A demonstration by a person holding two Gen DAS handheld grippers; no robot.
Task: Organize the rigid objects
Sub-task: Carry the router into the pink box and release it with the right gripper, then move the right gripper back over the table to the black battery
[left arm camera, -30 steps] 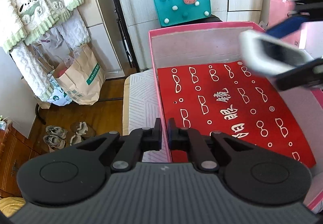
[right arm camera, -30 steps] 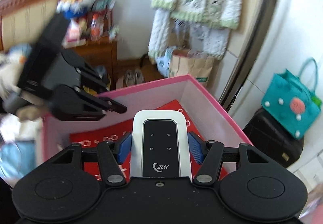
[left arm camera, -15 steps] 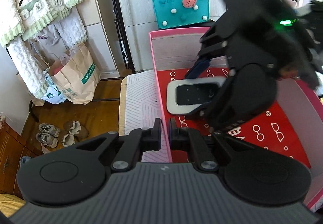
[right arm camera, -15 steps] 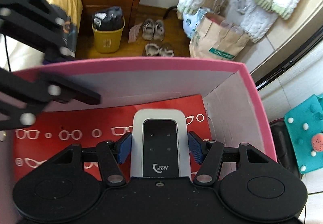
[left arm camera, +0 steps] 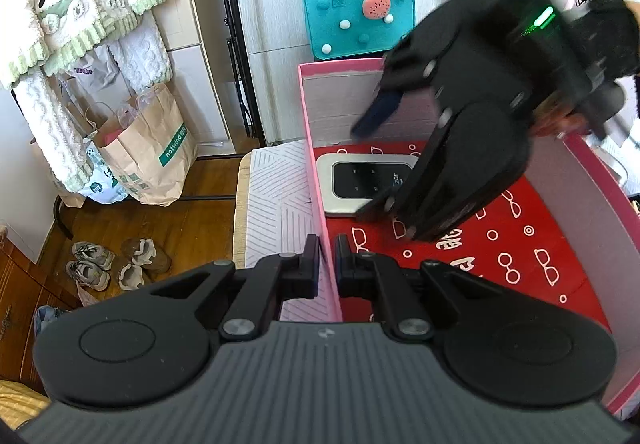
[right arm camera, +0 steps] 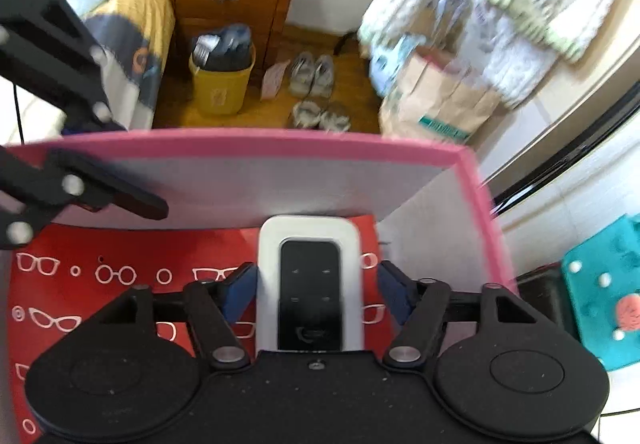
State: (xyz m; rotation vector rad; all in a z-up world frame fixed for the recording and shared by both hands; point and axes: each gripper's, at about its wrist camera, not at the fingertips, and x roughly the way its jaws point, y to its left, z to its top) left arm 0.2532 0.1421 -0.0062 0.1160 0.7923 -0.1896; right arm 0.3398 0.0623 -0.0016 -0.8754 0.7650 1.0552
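**Device lies in the box corner, right jaws spread around it**

The white device (right arm camera: 310,284) lies flat on the red floor of the pink box (right arm camera: 280,141), its far end against the wall ahead of the right gripper (right arm camera: 312,286). That gripper's jaws have just been opening; a gap shows beside each blue pad (right arm camera: 238,292). The left gripper (left arm camera: 327,264) pinches the box's side wall. Bare red floor lies left of the right jaws.

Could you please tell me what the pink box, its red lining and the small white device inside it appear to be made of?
Pink box: probably cardboard, matte; thin flat walls with a grey inner face.
Red lining: looks like printed paper or card, smooth, with white glasses drawings.
White device: apparently hard plastic, a smooth shell with rounded corners around a glossy black panel.
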